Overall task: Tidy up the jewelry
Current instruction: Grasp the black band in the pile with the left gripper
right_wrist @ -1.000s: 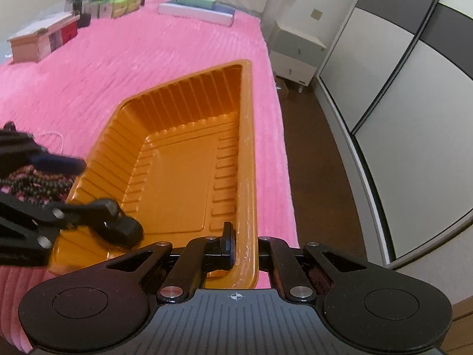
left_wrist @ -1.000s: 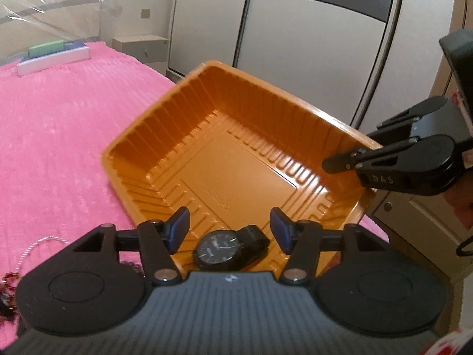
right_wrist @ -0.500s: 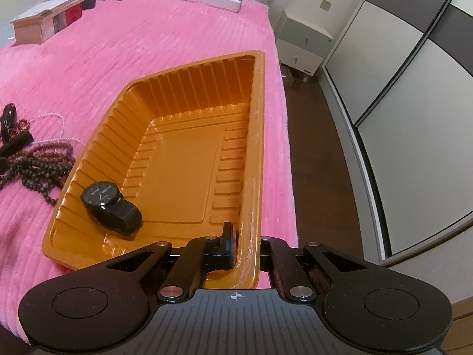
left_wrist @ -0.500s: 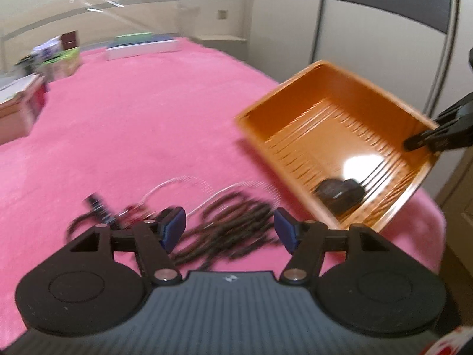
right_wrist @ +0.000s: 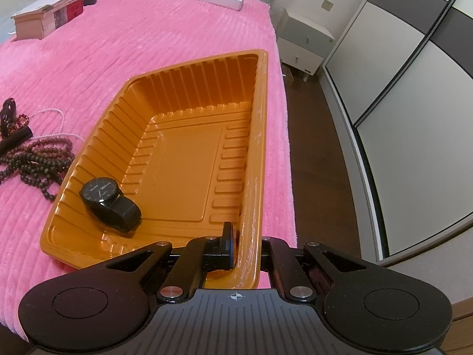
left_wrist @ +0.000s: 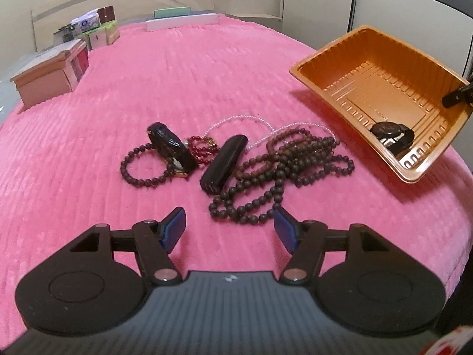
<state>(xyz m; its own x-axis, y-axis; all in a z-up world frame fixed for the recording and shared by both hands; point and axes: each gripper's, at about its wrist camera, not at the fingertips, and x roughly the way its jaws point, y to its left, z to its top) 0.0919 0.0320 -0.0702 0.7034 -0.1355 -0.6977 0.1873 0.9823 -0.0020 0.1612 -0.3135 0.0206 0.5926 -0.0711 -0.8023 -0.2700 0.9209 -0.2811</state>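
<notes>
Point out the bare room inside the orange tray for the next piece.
The tray floor is bare from the watch to the far wall. It is tight only at the near rim, by the watch and the right gripper.

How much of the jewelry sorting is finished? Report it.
Done: one black wristwatch lies in the orange ribbed plastic tray. In hand: the right gripper clamps the tray's rim; the open left gripper holds nothing. Left: the dark bead strands, red bracelet and other pieces on the pink bedspread.
</notes>
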